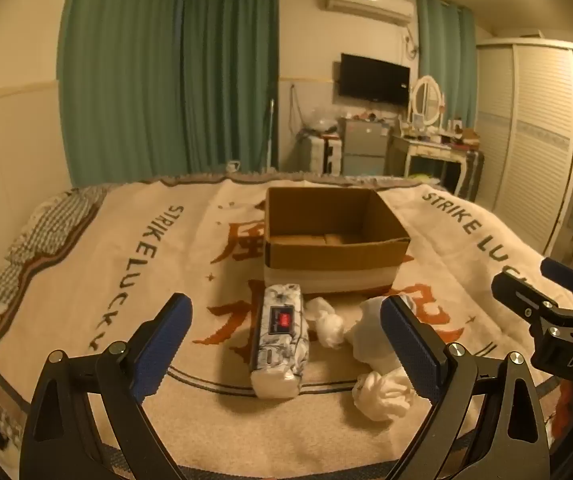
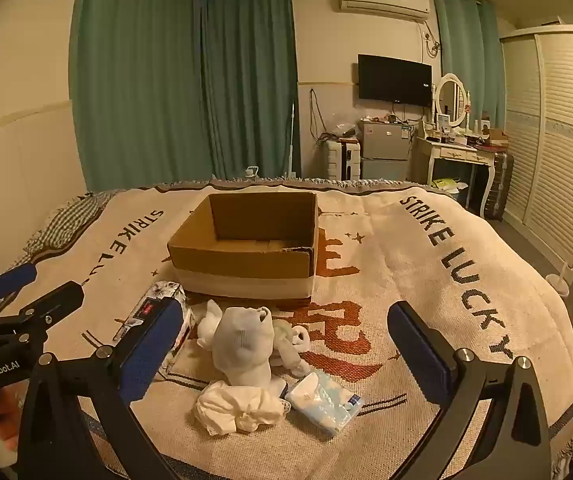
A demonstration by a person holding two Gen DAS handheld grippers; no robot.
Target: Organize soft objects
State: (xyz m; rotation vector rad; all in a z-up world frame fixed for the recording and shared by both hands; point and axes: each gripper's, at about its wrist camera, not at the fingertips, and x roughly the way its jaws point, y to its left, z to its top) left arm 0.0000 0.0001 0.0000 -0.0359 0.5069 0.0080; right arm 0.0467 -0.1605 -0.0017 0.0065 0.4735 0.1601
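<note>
An open cardboard box (image 1: 334,240) stands empty on the bed; it also shows in the right wrist view (image 2: 246,256). In front of it lie a patterned tissue pack (image 1: 280,340), white socks and cloths (image 1: 382,394), and, in the right wrist view, a white sock pile (image 2: 244,348), a crumpled white cloth (image 2: 238,406) and a small blue-white tissue packet (image 2: 324,400). My left gripper (image 1: 286,356) is open above the near side of the tissue pack. My right gripper (image 2: 286,356) is open above the sock pile. Each gripper shows at the edge of the other's view.
The bed carries a cream blanket (image 2: 446,280) with "STRIKE LUCKY" lettering. Behind the bed are green curtains (image 2: 146,80), a small fridge (image 2: 384,152), a dressing table (image 2: 458,156) and a white wardrobe (image 2: 558,140). The bed's right edge drops to the floor.
</note>
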